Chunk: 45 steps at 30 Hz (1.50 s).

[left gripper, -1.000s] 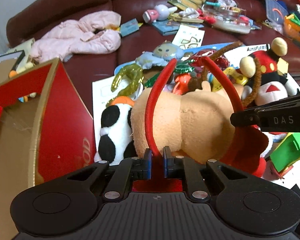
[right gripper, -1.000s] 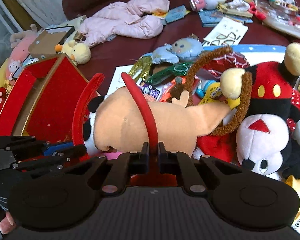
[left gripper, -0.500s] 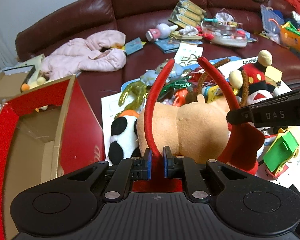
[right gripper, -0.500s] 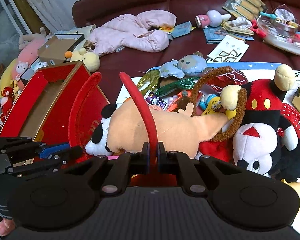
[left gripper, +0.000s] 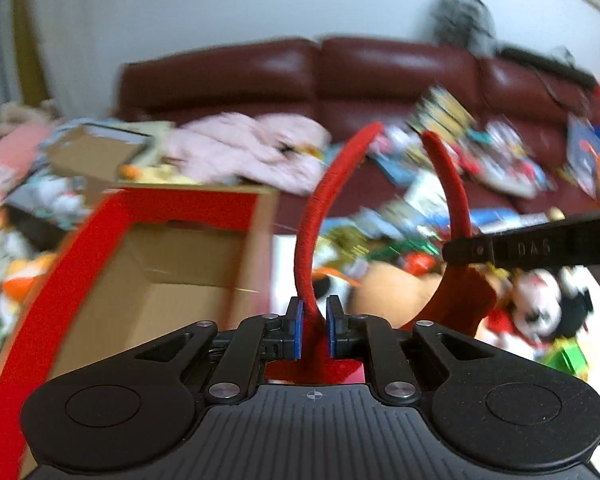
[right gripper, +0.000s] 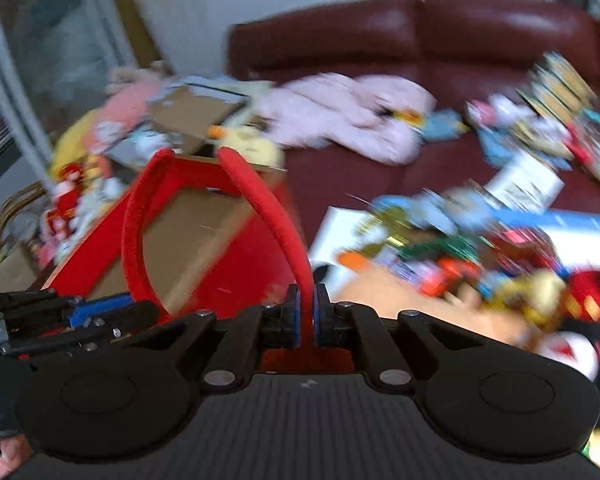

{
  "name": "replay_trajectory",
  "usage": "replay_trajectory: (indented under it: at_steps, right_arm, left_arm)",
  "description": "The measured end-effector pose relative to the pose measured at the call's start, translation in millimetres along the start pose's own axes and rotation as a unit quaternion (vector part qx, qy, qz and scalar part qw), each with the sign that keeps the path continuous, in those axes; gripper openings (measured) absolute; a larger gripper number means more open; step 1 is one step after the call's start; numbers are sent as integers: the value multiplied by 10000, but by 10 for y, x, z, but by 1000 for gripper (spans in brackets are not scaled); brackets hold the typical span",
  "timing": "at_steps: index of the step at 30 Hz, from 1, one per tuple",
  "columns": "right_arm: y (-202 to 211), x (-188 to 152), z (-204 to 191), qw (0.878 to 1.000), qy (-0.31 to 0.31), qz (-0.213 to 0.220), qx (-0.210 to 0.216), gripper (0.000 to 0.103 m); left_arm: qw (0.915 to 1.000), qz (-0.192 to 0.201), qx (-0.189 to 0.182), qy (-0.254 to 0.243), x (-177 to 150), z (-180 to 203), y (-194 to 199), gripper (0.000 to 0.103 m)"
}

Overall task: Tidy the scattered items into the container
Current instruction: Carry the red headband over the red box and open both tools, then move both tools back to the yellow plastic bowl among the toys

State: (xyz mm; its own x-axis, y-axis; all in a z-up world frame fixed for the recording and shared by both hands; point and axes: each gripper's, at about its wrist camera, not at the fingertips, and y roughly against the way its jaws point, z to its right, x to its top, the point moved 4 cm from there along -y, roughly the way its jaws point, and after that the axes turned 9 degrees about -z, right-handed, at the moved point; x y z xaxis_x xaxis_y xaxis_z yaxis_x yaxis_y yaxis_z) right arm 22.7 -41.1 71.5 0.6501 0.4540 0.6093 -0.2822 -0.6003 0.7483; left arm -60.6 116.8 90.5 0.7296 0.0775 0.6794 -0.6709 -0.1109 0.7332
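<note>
left claw [left gripper: 311,330]: clamped on red headband [left gripper: 314,232] | right claw [right gripper: 305,322]: clamped on its other side | red box [left gripper: 148,264]: near-left

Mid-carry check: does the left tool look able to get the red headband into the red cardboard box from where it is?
Probably yes. The left tool is shut on the red headband, and the red cardboard box sits open just to its left with nothing visible across the opening. The right tool grips the same headband, so both must move together.
</note>
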Motion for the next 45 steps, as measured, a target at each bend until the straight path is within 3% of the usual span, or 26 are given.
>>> replay_trajectory:
  at_steps: [6,14,15,16,17,18,19,20,23,45]
  right_arm:
    - [-332,303,-929,9953,827,-62,509,7]
    - [-941,333,-1767,9817,1594,-594,851,7]
    - [-998,316,-1804,9801,1646,-687,868,11]
    - [-1042,297,-1827,9793,1650,-766,884,15]
    - [-1092,282,-1832,9785,1648,-842,908,21]
    - [-1112,268,-1815,9786,1635,-862,903,39]
    - [-1101,259,-1783,9793,1629,-819,880,58]
    - [-1074,256,-1747,9798,1646,-732,869,63]
    - [-941,276,-1645,9796,1756,-534,817,63]
    - [-597,167,-480,9935,990,-467,321,64]
  left_arm:
    - [9932,208,656,934,-136,-850,348,8]
    - [9759,-160,1226,1800,-445,-1608,323,8]
    - [9746,-255,1272,1827,-480,-1651,282,26]
    - [9733,-343,1277,1875,-521,-1683,252,33]
    - [9712,-410,1309,1946,-560,-1702,228,53]
    - [9695,-435,1364,1991,-583,-1711,206,78]
    - [9686,-399,1429,1997,-593,-1710,200,85]
    - [9683,-331,1508,1963,-604,-1698,214,90]
    - [9688,-310,1651,1821,-595,-1629,199,90]
    - [9888,-315,1220,802,-333,-646,28,93]
